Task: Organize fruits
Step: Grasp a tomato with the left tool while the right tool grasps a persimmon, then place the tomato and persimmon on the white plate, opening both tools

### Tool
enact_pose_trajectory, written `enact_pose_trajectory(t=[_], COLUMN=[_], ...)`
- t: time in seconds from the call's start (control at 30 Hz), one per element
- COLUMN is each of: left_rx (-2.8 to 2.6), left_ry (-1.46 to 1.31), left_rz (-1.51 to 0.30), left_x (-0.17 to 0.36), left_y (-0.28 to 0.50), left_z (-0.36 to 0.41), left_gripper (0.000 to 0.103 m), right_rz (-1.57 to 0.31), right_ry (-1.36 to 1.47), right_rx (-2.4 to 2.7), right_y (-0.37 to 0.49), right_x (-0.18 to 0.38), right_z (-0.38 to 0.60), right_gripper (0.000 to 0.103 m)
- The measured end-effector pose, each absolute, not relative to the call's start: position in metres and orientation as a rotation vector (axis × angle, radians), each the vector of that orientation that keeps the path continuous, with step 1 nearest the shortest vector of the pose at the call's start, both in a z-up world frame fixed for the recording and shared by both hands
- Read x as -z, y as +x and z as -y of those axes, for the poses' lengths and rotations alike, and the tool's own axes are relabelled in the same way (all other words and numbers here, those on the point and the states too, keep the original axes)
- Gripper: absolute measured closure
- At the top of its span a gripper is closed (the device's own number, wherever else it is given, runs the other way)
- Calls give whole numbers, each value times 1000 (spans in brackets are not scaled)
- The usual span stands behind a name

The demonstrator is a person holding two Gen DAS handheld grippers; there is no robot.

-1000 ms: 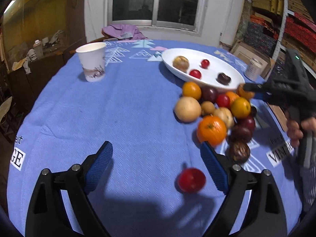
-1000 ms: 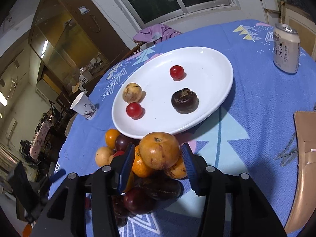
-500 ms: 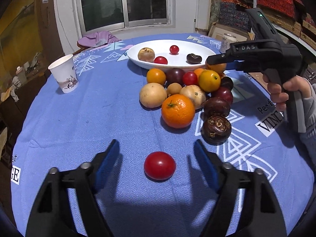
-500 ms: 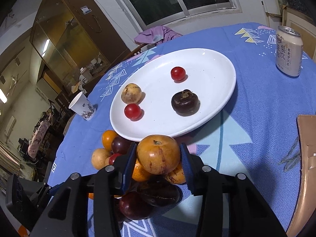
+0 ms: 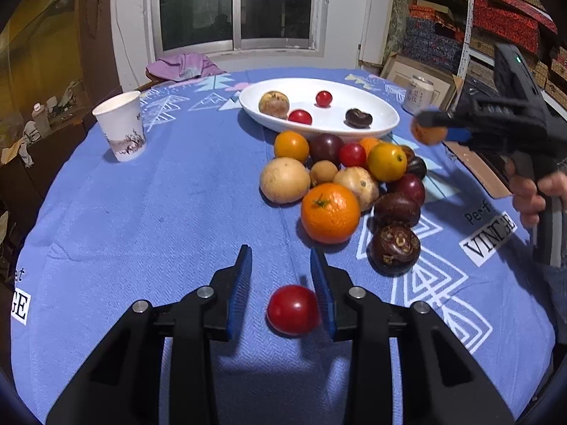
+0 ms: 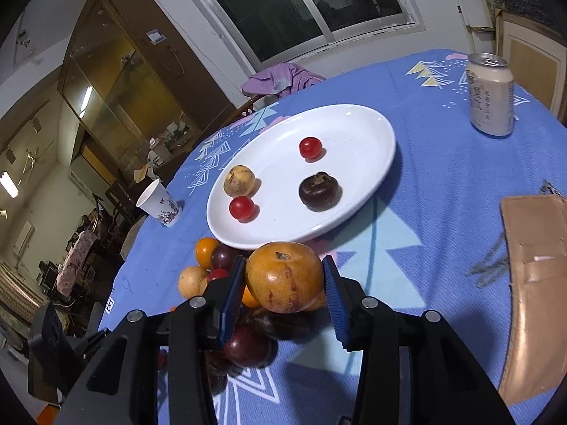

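A red tomato (image 5: 292,310) lies on the blue tablecloth between the fingers of my left gripper (image 5: 281,276), touching the right pad; a gap stays at the left pad. A pile of fruit (image 5: 340,180) with a large orange (image 5: 330,212) lies just ahead. My right gripper (image 6: 285,276) is shut on an orange-brown persimmon (image 6: 283,276), held above the pile near the front rim of the white plate (image 6: 358,163). The plate holds two small red tomatoes, a tan fruit and a dark fruit. The right gripper (image 5: 430,125) with the persimmon also shows in the left wrist view.
A paper cup (image 5: 120,131) stands at the left of the table. A drink can (image 6: 490,94) stands at the far right behind the plate. A brown cardboard piece (image 6: 535,283) lies at the right edge. A purple cloth (image 5: 184,65) lies at the far edge.
My left gripper has moved over the red tomato and narrowed around it. My right gripper has lifted the persimmon slightly toward the plate.
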State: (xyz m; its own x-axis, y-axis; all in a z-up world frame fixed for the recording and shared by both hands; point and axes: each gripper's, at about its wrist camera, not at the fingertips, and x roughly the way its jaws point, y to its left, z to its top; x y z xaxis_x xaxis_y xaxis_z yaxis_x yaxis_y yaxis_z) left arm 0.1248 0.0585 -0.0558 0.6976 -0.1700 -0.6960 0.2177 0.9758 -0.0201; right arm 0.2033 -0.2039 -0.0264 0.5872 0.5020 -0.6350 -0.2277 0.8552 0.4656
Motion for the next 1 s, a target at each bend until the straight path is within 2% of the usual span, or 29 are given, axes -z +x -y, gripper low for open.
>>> enact_pose_trajectory(t=[0.17,0.23,0.27,0.47,0.57,0.67,0.73,0.8,0.93,0.97,1.0], left_rx=[189,188,188,210,217,247,267,276,249,245,246], left_ry=[66,53,41,33,45,60,68,58,4,-3,-8], left_rz=[-730,-727,-728,-762,-757,-751,-757,-788,-890,-899,-905], left_x=[48,47,47,54,54,53,53,57,72,73,74], left_y=[124,122,121,101,97,94,92,95,110,111,112], left_z=[-59,-61,-63,-65,-62,-56,-53,-53,-61,-62,-63], left_gripper=[69,79,80,78,68,66,52,51,53,57,68], right_rz=[-820,-811,-808,-837,-824,-819,-816,-815,-814,-814,-814], right_ry=[295,266,258,221,219,231,237,235,237,238,235], right_rx=[-434,-436,-442,-483,-490,-482,-481,-482,-483,-483,-483], right_y=[175,162,157,140,137,137,137,137,137,137,137], right_x=[30,31,33,44,41,40,40,40,40,40,40], right_z=[200,196,195,187,186,189,190,190,191,190,190], right_gripper=[59,59,59,59,59,59,59,59,59,59,59])
